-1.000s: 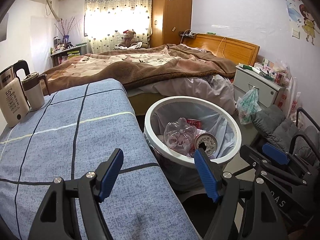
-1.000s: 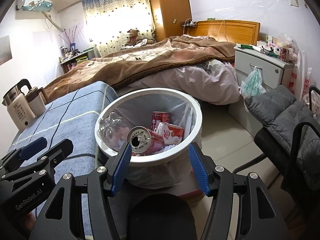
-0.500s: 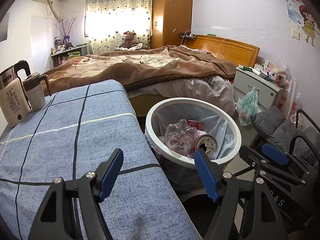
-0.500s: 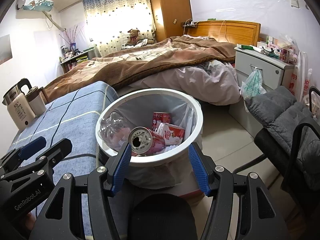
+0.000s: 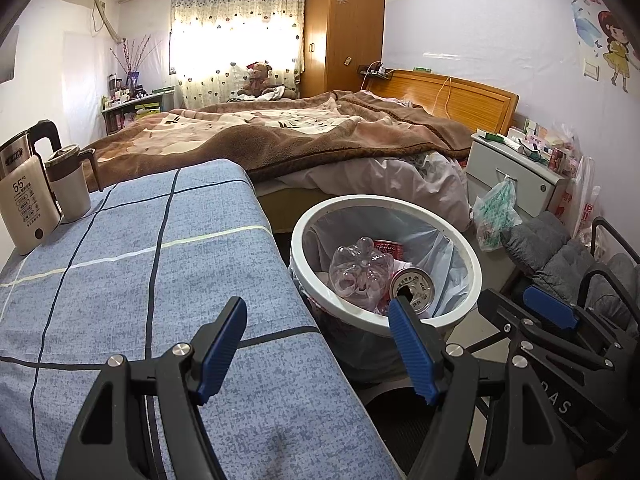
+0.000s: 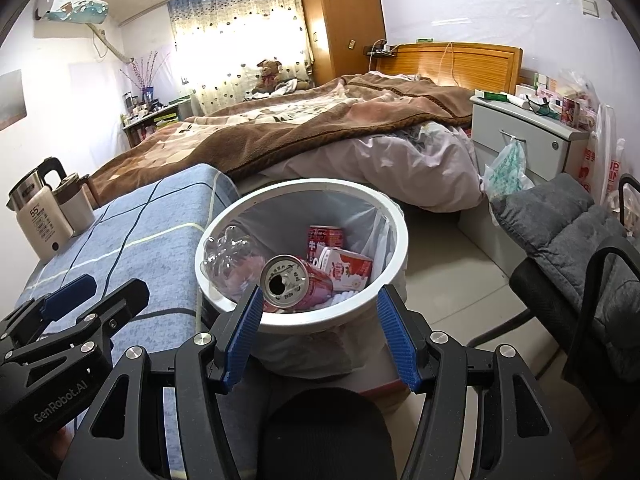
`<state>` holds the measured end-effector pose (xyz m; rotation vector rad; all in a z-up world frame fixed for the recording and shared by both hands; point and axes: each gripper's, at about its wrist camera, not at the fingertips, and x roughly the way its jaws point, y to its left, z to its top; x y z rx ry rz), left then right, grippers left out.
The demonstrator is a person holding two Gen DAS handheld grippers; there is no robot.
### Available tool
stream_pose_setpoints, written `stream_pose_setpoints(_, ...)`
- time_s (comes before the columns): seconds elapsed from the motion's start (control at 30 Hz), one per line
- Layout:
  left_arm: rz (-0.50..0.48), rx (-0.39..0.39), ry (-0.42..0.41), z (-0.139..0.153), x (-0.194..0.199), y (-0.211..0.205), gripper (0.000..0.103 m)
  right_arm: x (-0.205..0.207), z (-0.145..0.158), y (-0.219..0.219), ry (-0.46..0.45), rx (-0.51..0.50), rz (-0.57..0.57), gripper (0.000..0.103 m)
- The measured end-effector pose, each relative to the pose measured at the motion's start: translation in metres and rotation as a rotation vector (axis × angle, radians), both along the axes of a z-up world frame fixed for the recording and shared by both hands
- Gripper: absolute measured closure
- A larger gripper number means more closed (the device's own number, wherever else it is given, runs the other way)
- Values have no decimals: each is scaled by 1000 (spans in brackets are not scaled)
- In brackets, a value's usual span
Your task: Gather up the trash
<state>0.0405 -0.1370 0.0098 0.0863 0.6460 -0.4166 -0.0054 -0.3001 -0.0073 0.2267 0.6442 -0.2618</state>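
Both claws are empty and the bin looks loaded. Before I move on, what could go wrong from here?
1. The open can and clear bottle lie high against the near rim of the bin; a knock from the right claw might tip them out.
2. The left claw hangs open over the blue cloth edge and could snag it.

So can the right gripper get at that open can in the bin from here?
Probably yes. The right gripper is open and empty just short of the bin; the can lies on top of the trash, uncovered.
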Motion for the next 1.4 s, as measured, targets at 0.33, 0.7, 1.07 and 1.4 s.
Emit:
stream_pose_setpoints(0.33,1,0,2,1,0,0,28,0,0,2,-1,-2,4,43)
stream_pose_setpoints(0.7,3,1,6,1,-1,1,28,1,0,2,2,0,4,43)
stream_pose_setpoints(1.07,4,1,8,1,-2,1,28,1,-1,2,1,1,7,43)
stream_pose_setpoints(1.4,4,0,8,0,-2,1,28,1,-1,2,4,1,9,43)
